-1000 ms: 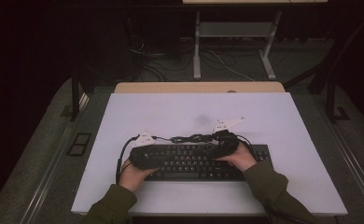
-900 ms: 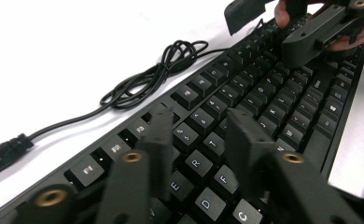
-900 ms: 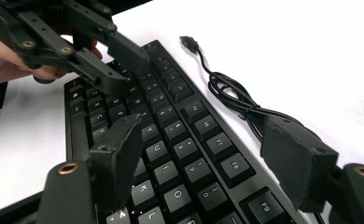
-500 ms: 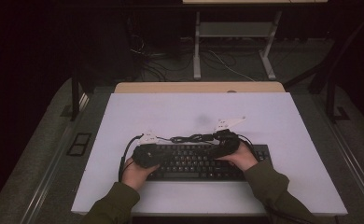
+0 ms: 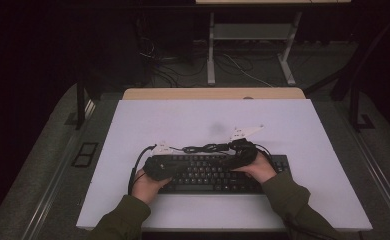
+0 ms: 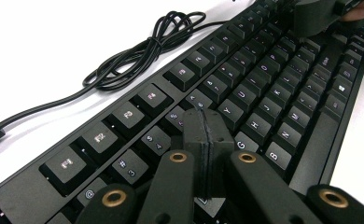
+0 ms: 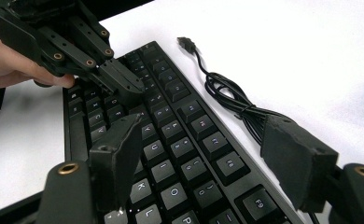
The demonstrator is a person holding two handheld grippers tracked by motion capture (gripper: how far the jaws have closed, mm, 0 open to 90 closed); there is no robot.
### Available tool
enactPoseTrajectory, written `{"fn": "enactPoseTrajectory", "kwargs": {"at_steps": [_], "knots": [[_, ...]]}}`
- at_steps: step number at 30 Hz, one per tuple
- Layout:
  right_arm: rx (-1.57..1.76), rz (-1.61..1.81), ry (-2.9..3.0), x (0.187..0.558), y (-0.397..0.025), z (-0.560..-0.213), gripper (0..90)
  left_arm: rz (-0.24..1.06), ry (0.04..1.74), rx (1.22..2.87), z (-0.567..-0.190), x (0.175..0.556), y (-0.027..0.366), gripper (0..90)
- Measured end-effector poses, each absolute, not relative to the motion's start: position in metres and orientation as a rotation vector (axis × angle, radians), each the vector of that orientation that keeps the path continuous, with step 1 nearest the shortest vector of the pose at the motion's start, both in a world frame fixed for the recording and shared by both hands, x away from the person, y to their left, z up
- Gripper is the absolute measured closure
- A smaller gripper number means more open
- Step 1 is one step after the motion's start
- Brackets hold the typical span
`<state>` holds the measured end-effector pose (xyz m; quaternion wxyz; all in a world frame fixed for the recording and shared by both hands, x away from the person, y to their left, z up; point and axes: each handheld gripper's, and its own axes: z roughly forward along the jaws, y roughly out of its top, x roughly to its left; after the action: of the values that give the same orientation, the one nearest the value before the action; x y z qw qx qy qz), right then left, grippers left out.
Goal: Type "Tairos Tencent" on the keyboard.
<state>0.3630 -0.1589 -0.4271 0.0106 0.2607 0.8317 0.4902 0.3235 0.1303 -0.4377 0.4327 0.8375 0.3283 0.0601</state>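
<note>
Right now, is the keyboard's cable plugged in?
Unplugged: the cable lies bundled on the table, its plug free beside the keyboard.

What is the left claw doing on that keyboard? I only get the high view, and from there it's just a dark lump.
Observer: The left claw is shut, jaws pressed together, with its tip over the Y and G keys of the keyboard.
Operator: And the other one?
Observer: The right claw is wide open above the keys, gripping nothing.
Operator: Is the keyboard plugged into anything?
Observer: No. Its cable lies bundled on the table, and the plug lies free at the end.
</note>
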Motion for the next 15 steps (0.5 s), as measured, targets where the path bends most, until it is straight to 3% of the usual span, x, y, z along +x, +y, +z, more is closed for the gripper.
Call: {"fn": "enactPoseTrajectory", "kwargs": {"at_steps": [15], "knots": [[0.816, 1.527, 2.593, 0.3628, -0.1589, -0.4270, 28.9, 0.157, 0.820, 2.110, -0.4384, 0.3235, 0.1288, 88.8]]}}
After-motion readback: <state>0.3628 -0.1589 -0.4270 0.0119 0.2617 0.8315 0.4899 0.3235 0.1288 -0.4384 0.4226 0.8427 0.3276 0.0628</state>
